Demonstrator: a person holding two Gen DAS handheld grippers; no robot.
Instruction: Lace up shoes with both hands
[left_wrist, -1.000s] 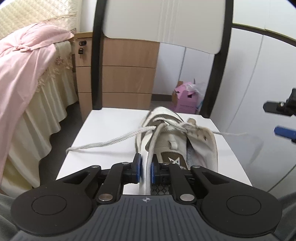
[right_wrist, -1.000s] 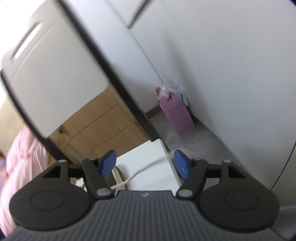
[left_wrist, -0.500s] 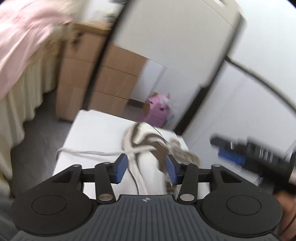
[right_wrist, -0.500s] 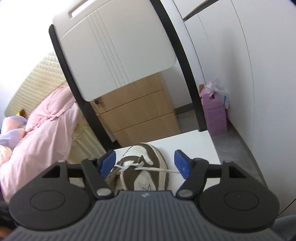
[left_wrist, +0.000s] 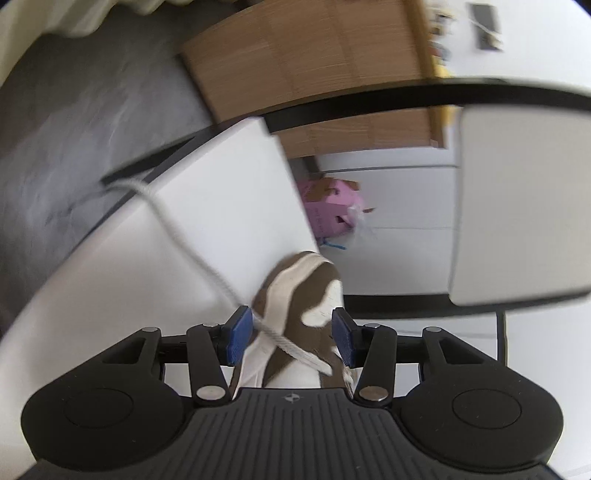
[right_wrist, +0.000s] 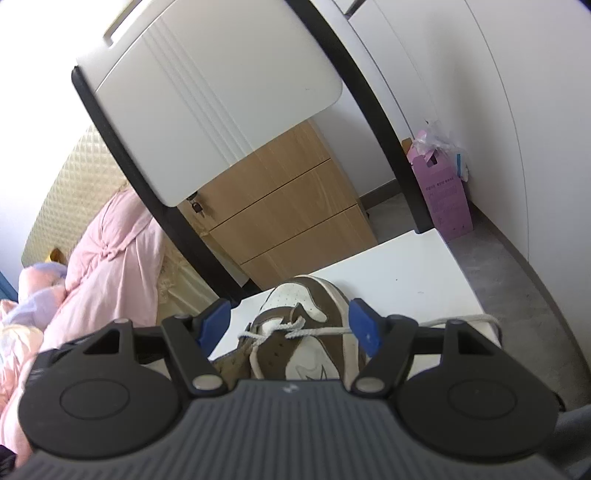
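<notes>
While unfilled, pink box, shoe

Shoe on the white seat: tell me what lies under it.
The shoe rests on the white chair seat, with its lace trailing off the seat's edge. The seat directly beneath the sole is covered, so anything there cannot be seen.

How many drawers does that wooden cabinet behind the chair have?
3 drawer fronts show on the wooden cabinet, stacked top to bottom behind the chair; the chair back hides part of the top one, so more may be hidden.
</notes>
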